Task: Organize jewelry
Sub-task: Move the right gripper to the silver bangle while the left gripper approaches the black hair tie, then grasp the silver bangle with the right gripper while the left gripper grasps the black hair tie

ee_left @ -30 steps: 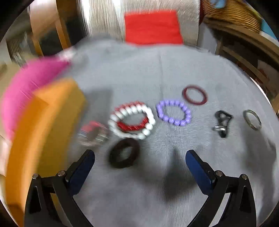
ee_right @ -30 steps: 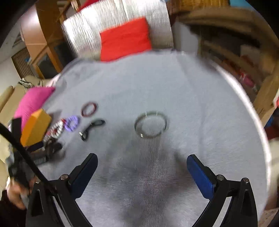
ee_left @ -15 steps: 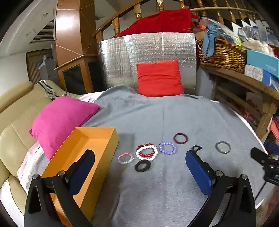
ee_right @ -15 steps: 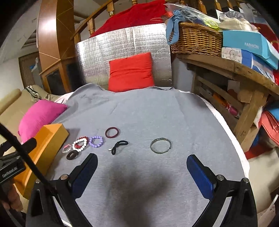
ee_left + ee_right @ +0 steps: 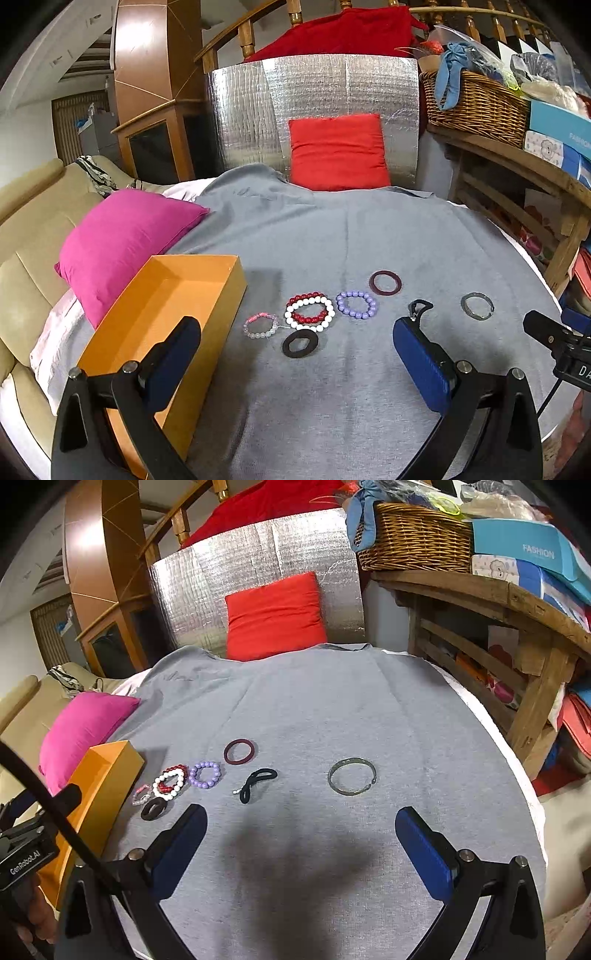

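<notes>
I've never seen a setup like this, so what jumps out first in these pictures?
A row of bracelets on the grey cloth: white beads, purple beads, a maroon ring and a metal bangle off to the right. An open orange box sits at their left. Low in each view, a blue-padded tool hangs open: left tool, right tool.

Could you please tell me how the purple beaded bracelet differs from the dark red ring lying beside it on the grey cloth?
The purple beaded bracelet is a string of round pale beads; the dark red ring is one smooth solid band. The bracelet lies nearer the camera, the ring farther back. Both lie flat on the grey cloth, untouched.
</notes>
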`<state>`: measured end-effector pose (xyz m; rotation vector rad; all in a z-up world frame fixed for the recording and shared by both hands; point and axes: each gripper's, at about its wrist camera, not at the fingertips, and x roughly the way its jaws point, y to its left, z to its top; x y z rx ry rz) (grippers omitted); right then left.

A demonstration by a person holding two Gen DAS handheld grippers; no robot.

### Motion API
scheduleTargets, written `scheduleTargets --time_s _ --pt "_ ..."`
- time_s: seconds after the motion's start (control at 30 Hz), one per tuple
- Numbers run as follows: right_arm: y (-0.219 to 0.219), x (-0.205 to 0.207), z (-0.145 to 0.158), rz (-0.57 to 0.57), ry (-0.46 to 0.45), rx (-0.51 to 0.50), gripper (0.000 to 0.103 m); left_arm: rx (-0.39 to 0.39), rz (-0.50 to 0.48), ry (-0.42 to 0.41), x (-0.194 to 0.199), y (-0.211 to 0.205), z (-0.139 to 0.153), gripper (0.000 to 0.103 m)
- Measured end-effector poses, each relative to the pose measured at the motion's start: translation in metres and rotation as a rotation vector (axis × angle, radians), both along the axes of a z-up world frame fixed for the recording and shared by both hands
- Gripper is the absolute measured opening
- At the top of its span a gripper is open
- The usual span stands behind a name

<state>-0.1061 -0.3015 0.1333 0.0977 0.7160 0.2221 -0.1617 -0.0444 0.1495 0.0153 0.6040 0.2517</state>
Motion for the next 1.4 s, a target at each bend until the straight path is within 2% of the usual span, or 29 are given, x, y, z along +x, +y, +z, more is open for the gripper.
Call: scheduleTargets --time_s 0.6,0.83,0.97,1.1,1.2,1.3,1.37,1.4 --pt "-0.009 0.007 -0.010 -0.031 0.026 0.016 0.103 0.004 0.001 0.003 0.003 0.001 -0.005 0.103" --pt "-0.013 0.013 -0.018 -0.040 0.041 0.008 0.103 0.002 -0.005 0.007 0.010 0.005 -0.017 0.103" --pt "-0.020 0.028 -0.033 -0.055 0.059 -0.003 0.103 -0.029 -0.037 0.065 0.030 0.017 -0.038 0.103" --pt "-0.028 0.060 -0.056 -0.074 0.110 -0.024 0.102 -0.086 -0.050 0.171 0.058 0.039 -0.064 0.103" --pt "-0.031 0.084 -0.074 -0.089 0.148 -0.030 0.094 -0.070 -0.033 0.200 0.069 0.050 -0.078 0.103" --pt "-0.031 0.104 -0.089 -0.090 0.191 -0.005 0.092 -0.116 -0.051 0.233 0.080 0.057 -0.087 0.103" --pt "-0.029 0.117 -0.099 -0.105 0.215 -0.025 0.090 -0.138 -0.057 0.253 0.088 0.060 -0.093 0.102" --pt "-0.027 0.121 -0.102 -0.108 0.223 -0.030 0.086 -0.150 -0.067 0.265 0.092 0.060 -0.096 0.101"
